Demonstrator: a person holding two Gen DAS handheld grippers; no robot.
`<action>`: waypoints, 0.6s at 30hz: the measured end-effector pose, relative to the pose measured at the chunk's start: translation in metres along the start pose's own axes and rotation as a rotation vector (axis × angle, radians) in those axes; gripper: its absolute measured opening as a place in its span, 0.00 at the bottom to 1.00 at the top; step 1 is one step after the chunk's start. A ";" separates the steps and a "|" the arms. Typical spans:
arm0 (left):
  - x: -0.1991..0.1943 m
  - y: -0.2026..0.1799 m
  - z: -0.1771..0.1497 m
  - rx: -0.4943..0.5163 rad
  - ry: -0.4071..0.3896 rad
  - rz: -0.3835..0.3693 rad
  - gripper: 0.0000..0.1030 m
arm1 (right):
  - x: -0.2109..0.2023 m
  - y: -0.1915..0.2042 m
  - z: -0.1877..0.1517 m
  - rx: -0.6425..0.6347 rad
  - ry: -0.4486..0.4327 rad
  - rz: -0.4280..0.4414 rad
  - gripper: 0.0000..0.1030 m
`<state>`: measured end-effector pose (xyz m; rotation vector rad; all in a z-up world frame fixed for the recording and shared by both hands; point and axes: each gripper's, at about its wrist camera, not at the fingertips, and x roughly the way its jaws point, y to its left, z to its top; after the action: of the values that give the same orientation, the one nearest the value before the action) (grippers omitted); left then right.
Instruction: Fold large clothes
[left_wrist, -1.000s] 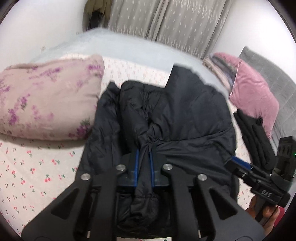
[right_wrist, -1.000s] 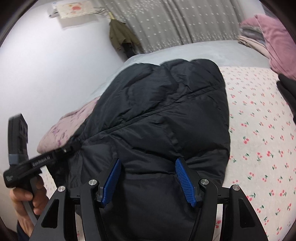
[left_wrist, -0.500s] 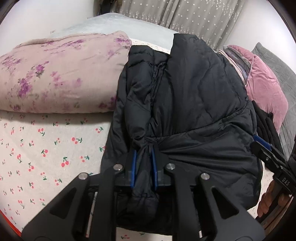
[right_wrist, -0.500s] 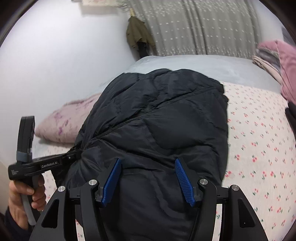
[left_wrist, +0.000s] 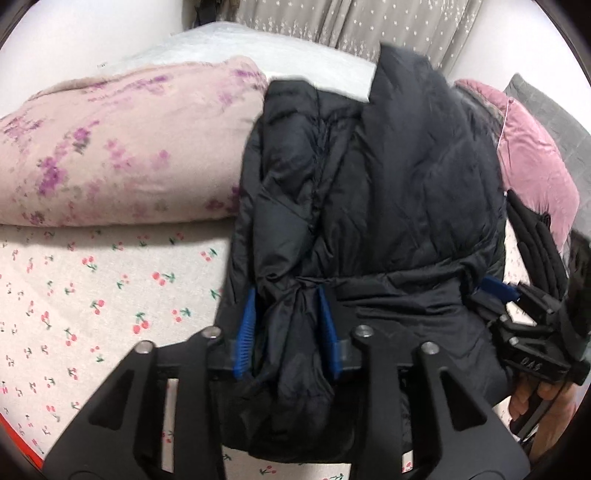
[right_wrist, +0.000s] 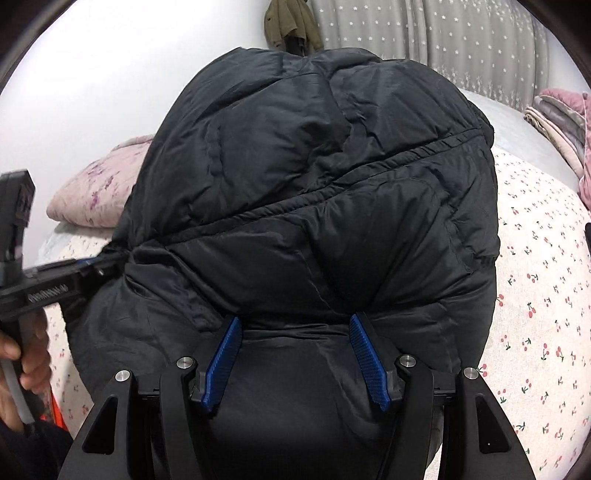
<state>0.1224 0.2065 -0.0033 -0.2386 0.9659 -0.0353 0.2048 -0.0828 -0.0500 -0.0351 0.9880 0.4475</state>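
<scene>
Left wrist view: black quilted puffer jacket (left_wrist: 388, 192) lies on the bed with the cherry-print sheet (left_wrist: 92, 302), long axis running away from the camera toward the grey star-print curtain (left_wrist: 369, 26), far end lifted and blurred. Left gripper (left_wrist: 286, 325) pinches a bunched fold of the jacket's near edge between narrow blue pads. Pink floral folded quilt (left_wrist: 110, 147) touches the jacket's left side; pink velvet pillow (left_wrist: 532, 162) sits off its right. Right gripper (left_wrist: 495, 291) is at the jacket's right edge.

Right wrist view: jacket (right_wrist: 314, 184) fills the frame, bulging up. Right gripper (right_wrist: 295, 354) jaws stand wide, fabric between them; grip cannot be told. Left gripper (right_wrist: 92, 264) clamps the jacket's left edge.
</scene>
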 end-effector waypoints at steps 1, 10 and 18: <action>-0.005 0.001 0.001 -0.008 -0.019 0.002 0.53 | 0.000 0.001 0.000 -0.004 0.001 -0.002 0.60; 0.005 -0.007 0.005 0.007 -0.005 0.061 0.66 | 0.005 0.009 -0.003 -0.015 0.005 -0.007 0.60; 0.018 0.015 0.008 -0.097 0.038 -0.020 0.66 | -0.047 -0.026 0.025 0.150 -0.147 0.158 0.60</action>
<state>0.1379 0.2197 -0.0172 -0.3381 1.0040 -0.0109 0.2124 -0.1171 -0.0027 0.2094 0.8799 0.5116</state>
